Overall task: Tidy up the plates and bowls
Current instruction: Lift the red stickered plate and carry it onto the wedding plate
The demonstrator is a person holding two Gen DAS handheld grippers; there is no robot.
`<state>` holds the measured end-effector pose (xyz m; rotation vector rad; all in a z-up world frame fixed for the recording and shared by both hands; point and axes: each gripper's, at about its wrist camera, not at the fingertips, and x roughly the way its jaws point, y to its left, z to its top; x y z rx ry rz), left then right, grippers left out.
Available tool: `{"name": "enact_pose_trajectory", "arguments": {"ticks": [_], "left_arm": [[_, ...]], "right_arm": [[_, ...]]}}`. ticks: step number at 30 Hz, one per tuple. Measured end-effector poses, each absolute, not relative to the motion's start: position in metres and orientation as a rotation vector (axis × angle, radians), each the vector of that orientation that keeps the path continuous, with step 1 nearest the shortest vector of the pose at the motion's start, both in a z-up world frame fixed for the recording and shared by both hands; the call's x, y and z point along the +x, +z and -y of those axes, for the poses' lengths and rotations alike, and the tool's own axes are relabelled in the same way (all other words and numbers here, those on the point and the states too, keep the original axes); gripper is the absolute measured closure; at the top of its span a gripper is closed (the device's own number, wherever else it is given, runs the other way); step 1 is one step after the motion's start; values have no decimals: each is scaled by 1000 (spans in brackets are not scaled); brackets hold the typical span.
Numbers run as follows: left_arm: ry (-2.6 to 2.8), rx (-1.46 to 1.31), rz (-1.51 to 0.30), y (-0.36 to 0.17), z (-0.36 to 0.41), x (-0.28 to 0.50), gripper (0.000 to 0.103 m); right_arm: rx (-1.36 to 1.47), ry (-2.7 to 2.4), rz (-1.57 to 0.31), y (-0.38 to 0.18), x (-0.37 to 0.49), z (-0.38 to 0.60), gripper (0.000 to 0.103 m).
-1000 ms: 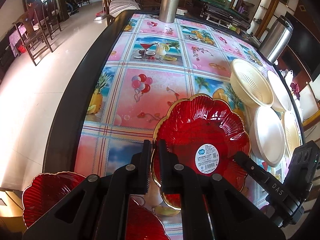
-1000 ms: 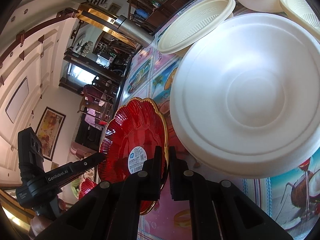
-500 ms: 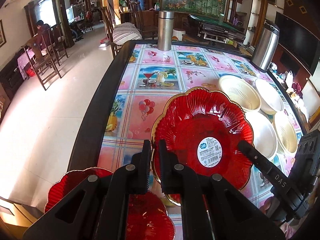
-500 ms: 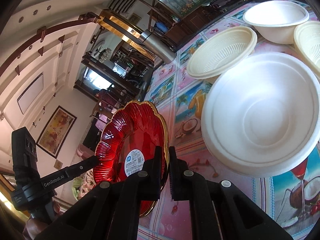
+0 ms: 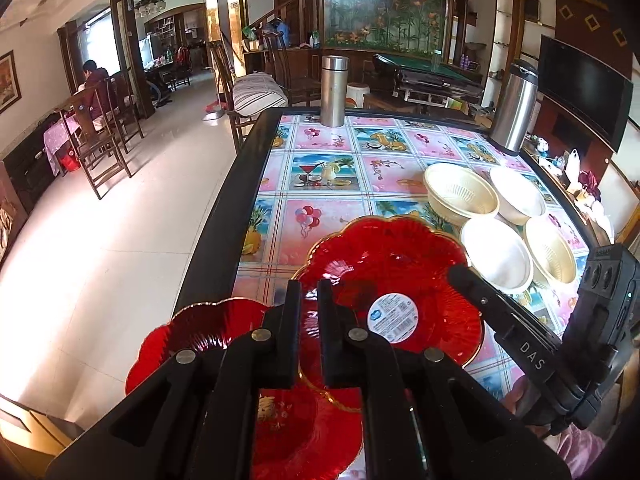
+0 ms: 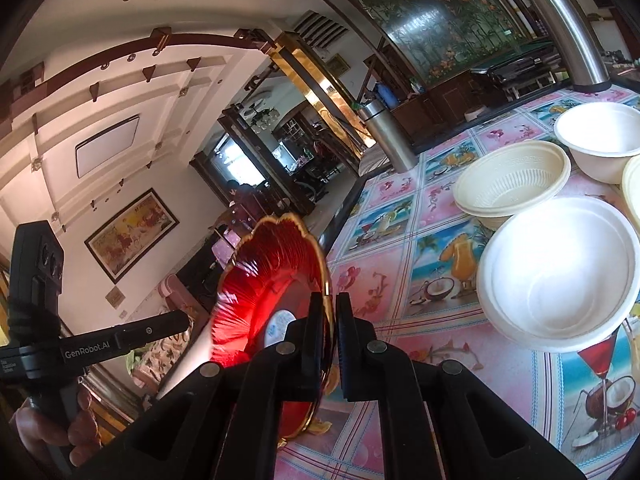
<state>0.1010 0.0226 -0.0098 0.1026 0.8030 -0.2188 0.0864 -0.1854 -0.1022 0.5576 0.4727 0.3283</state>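
Note:
A red scalloped plate (image 5: 392, 276) with a gold rim and a round white sticker hangs above the table, held from both sides. My left gripper (image 5: 310, 292) is shut on its left rim. My right gripper (image 6: 329, 312) has the opposite rim (image 6: 326, 280) between its fingers, and its jaws are opening slightly while they still pinch the plate. Two more red plates (image 5: 200, 332) (image 5: 304, 432) lie below near the table's front corner. Several white and cream bowls (image 5: 496, 256) (image 5: 460, 192) (image 6: 560, 272) stand in a group on the right.
The table (image 5: 320, 184) has a flowery pink cloth and a black edge (image 5: 232, 208) on the left. Two steel flasks (image 5: 334, 92) (image 5: 514, 108) stand at the back. Wooden chairs and a seated person (image 5: 94, 88) are far off on the left.
Both grippers have risen with the red plate, so the table lies farther below. The lower red plates show more. In the right wrist view the plate has turned nearly edge-on.

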Motion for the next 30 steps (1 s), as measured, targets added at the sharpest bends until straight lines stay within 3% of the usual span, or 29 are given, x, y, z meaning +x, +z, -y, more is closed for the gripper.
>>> {"name": "enact_pose_trajectory", "arguments": {"ticks": [9,21,27,30], "left_arm": [[-139,47,-887,-35,-71,98,97],[-46,13,-979,-61,-120,98,97],[-45,-39,-936,-56,-129,89,97],[-46,-29,-894,-49,-122,83,97]], "right_arm": [[579,333,-676,-130,92,149,97],[536,360,-716,-115,102,123,95],[448,399,-770,-120,110,80,96],[411,442,-802,-120,112,64,90]]}}
